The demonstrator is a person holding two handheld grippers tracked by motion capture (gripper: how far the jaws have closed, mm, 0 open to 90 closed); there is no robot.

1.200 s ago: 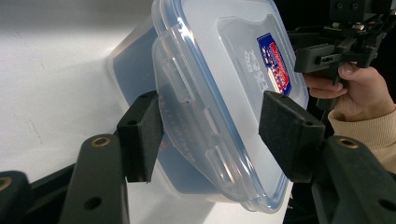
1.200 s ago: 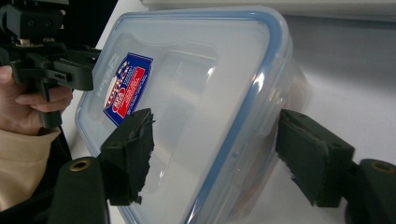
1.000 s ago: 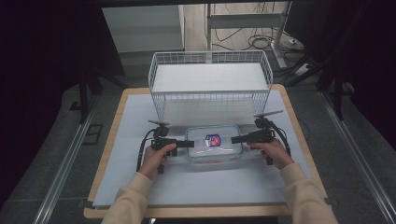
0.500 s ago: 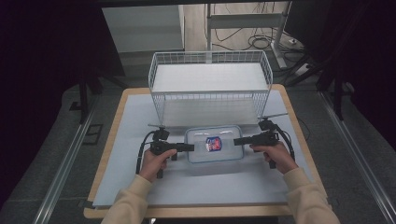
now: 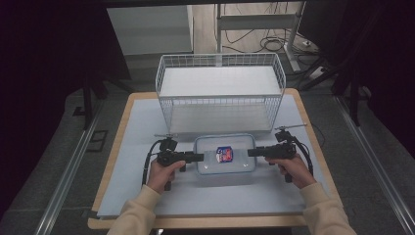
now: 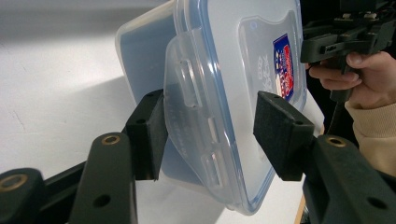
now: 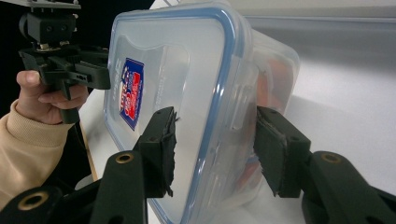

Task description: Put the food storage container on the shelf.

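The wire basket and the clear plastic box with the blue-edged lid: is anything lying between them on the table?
No. In the high view the strip of pale mat between the wire basket and the plastic box is bare.

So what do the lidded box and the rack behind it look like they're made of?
The box looks like clear, glossy plastic: the table shows through its lid, which has a blue rim seal and moulded side flaps. The rack looks like thin metal wire with a white coating, going by its fine open grid; its shelves seem to be flat, matte white panels, though what they are made of I can't tell.
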